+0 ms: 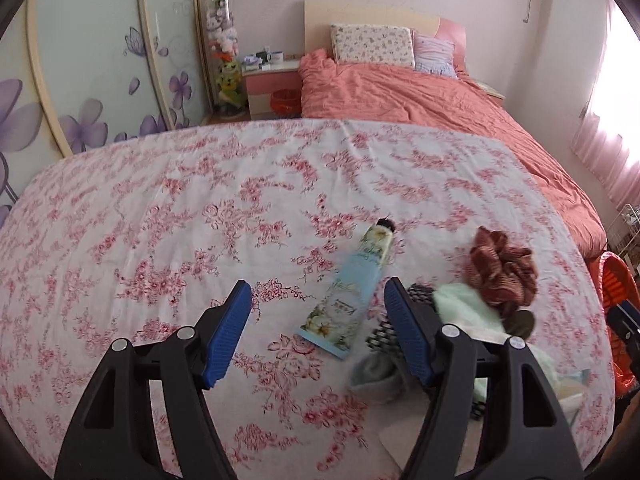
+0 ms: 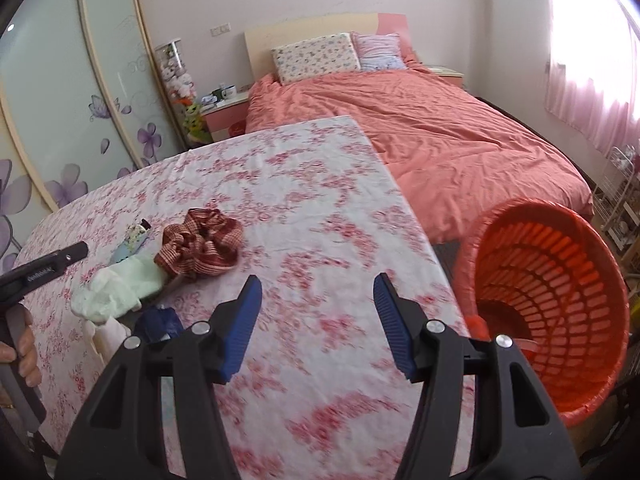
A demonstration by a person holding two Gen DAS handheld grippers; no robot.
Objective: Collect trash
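A flowered tube (image 1: 352, 292) lies on the floral tablecloth (image 1: 160, 208), between and just ahead of my open, empty left gripper (image 1: 318, 292). Right of it lie a red-brown scrunchie (image 1: 502, 272), a pale green cloth (image 1: 468, 308), a grey sock (image 1: 376, 376) and a black-and-white checked item (image 1: 384, 330). In the right wrist view the scrunchie (image 2: 200, 242), green cloth (image 2: 120, 288) and tube (image 2: 132, 242) lie left of my open, empty right gripper (image 2: 318, 294). An orange mesh basket (image 2: 560, 308) sits beside the table's right edge.
A bed with a salmon duvet (image 2: 440, 136) stands behind the table. Wardrobe doors with purple flowers (image 1: 80, 80) are at the left. A nightstand (image 1: 272, 80) stands by the bed. A wire rack (image 2: 620, 200) stands at far right. A dark blue item (image 2: 160, 322) lies by the cloth.
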